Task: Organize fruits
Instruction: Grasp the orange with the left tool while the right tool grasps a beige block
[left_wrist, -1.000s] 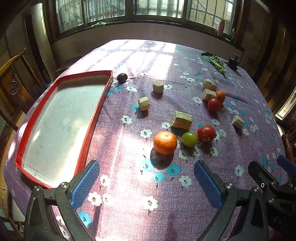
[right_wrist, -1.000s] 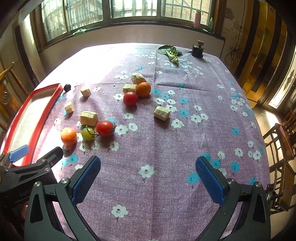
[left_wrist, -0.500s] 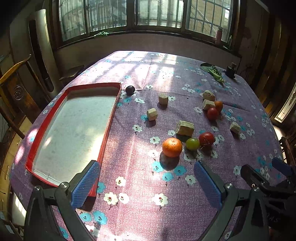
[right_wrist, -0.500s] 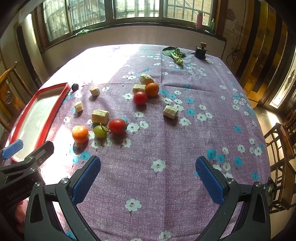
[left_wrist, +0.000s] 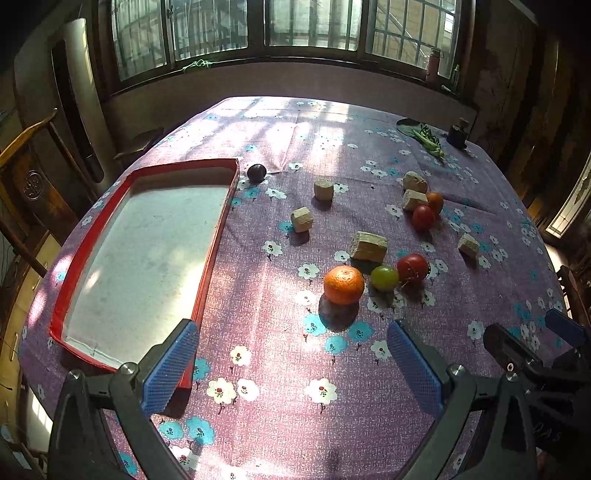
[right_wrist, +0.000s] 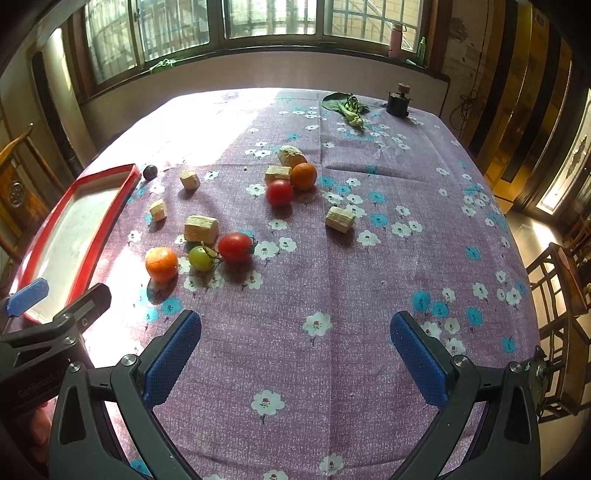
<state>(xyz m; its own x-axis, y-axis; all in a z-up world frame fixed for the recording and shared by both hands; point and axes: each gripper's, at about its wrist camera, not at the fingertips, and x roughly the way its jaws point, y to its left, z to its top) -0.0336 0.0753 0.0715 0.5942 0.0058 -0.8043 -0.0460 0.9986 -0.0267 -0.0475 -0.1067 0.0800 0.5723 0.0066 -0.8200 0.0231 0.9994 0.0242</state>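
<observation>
A red-rimmed tray (left_wrist: 218, 236) (right_wrist: 122, 192) with a bare white floor lies at the table's left. An orange (left_wrist: 343, 284) (right_wrist: 161, 262), a green tomato (left_wrist: 384, 277) (right_wrist: 200, 258) and a red tomato (left_wrist: 412, 267) (right_wrist: 235, 247) sit in a row mid-table. A second red tomato (left_wrist: 423, 217) (right_wrist: 279, 192) and a second orange (left_wrist: 435, 201) (right_wrist: 303, 176) lie farther back. A dark plum (left_wrist: 256, 172) (right_wrist: 150, 172) sits by the tray's far corner. My left gripper (left_wrist: 291, 365) is open and empty, short of the near orange. My right gripper (right_wrist: 295, 350) is open and empty over bare cloth.
Several tan blocks (left_wrist: 368, 246) (right_wrist: 340, 219) lie scattered among the fruit. Green vegetables (right_wrist: 349, 109) and a small dark jar (right_wrist: 398, 99) sit at the far edge. Wooden chairs stand left (left_wrist: 22, 173) and right (right_wrist: 561, 295) of the table. The floral cloth (right_wrist: 332, 280) covers the table.
Both grippers have drawn back and risen, so the table shows from farther off. The fruit and the tray have not moved. Both stay open.
</observation>
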